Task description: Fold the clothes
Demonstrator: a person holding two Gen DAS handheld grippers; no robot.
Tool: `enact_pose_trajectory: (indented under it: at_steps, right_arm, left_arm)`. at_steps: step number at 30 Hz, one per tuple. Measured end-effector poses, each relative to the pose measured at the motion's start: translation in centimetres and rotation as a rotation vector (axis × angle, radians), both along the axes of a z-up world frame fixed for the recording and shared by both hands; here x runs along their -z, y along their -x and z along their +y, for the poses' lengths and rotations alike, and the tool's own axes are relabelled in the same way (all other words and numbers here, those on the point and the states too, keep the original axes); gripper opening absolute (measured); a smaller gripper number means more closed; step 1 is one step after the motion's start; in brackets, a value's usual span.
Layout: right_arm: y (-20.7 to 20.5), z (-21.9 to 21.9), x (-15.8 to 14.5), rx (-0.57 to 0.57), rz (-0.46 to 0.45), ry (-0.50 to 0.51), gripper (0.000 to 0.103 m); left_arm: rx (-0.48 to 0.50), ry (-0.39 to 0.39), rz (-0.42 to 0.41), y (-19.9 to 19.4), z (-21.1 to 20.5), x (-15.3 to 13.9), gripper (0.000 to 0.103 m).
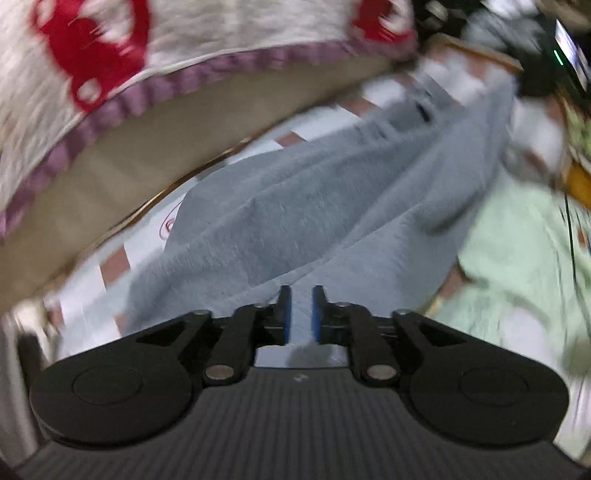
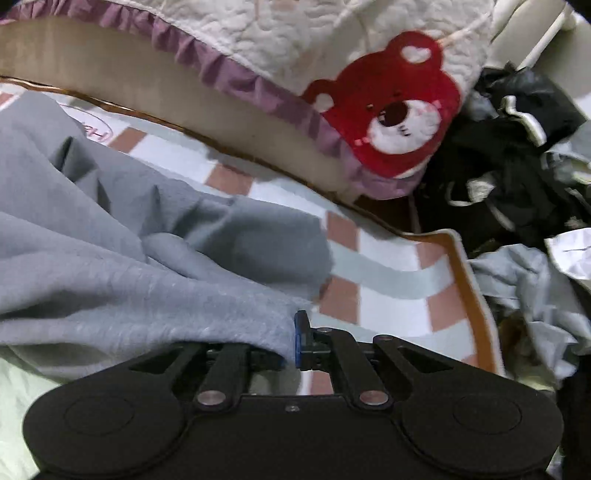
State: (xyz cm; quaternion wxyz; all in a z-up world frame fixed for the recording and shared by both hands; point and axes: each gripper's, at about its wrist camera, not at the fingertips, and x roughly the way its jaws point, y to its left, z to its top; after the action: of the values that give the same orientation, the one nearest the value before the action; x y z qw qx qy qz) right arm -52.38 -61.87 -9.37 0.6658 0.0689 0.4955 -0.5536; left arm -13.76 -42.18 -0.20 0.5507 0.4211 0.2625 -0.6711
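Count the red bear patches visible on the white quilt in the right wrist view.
1: a red bear patch sits at the corner of the white quilt, just above its purple ruffle. More may be hidden beyond the frame; the blurred left wrist view shows red shapes there too.

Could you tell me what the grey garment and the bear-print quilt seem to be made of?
The grey garment looks like soft, matte fleece or sweatshirt knit, judging by its fuzzy nap and thick rounded folds. The bear-print quilt appears padded cotton: puffy stitched surface, with a gathered purple ruffle.
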Motion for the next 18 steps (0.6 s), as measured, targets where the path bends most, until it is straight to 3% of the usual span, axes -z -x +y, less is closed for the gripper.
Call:
enact_pose_trajectory:
  at_steps: [3,7,11,12,18]
  right_arm:
    - [0.0,0.6,-1.4,0.006,0.04,0.001,0.003]
    - [-1.0,3.4,-5.5,-0.066,0.143,-0.021,0.002]
    - [-0.4,5.2,-7.4,-0.104,0.259,0.027,0.0]
    - [0.0,4.8,-7.4,-0.098,0.256,0.031,0.0]
    - [2.8,2.6,-4.3,-0.054,-0.049,-0.019,0.004]
  left_arm:
    - [0.059,-0.022,-0.017,-1.2,-0.8,-1.6,0.02]
    - [-0.008,-0.011,0.018,-2.1,-1.9,-0.8,0.024]
    - [-0.09,0.007,0.014,-2.2,-2.0,1.5,0.024]
    - [-0.126,0.009,0.01,-2.3,-1.5,2.2,0.024]
    - [-0.373,0.03,-0.065,-5.7,2.9,5.8,0.033]
